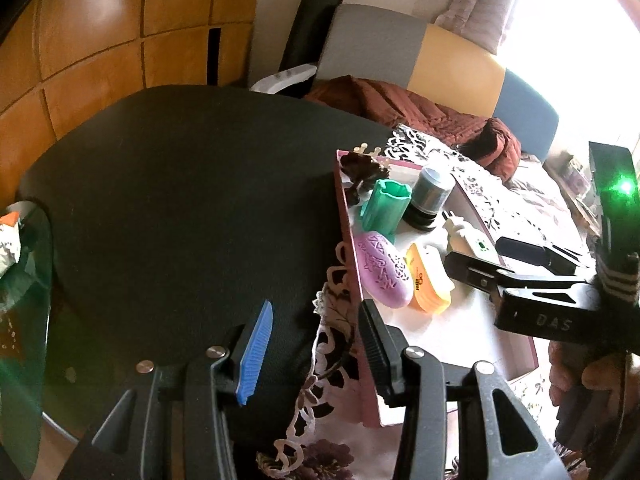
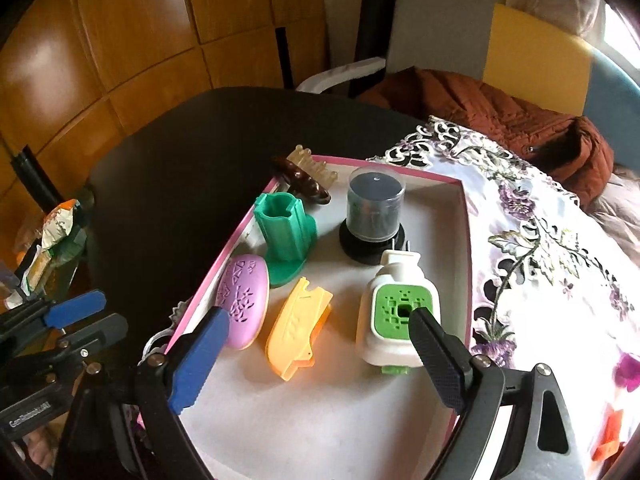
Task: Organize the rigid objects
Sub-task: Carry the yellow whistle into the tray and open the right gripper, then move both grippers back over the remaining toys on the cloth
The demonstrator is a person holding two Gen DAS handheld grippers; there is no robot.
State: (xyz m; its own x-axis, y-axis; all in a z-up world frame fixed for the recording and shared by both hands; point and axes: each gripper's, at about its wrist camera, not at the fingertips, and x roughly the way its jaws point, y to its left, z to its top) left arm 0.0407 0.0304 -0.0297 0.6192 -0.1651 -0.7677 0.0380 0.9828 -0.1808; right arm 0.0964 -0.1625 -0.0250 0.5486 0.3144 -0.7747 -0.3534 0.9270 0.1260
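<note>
I am holding the right gripper [image 2: 320,344] released over the pink-rimmed tray [image 2: 466,240], its near-right plug-in diffuser [image 2: 396,304] beside the black pad, left gripper [image 1: 316,344] also released, risking, I judge, toppling the green holder [image 2: 286,236] if sweeping left.

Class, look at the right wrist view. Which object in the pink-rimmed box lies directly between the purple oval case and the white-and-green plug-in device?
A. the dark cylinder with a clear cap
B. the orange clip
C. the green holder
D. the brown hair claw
B: the orange clip lies on the box floor with the purple case on its left and the plug-in device on its right.
</note>
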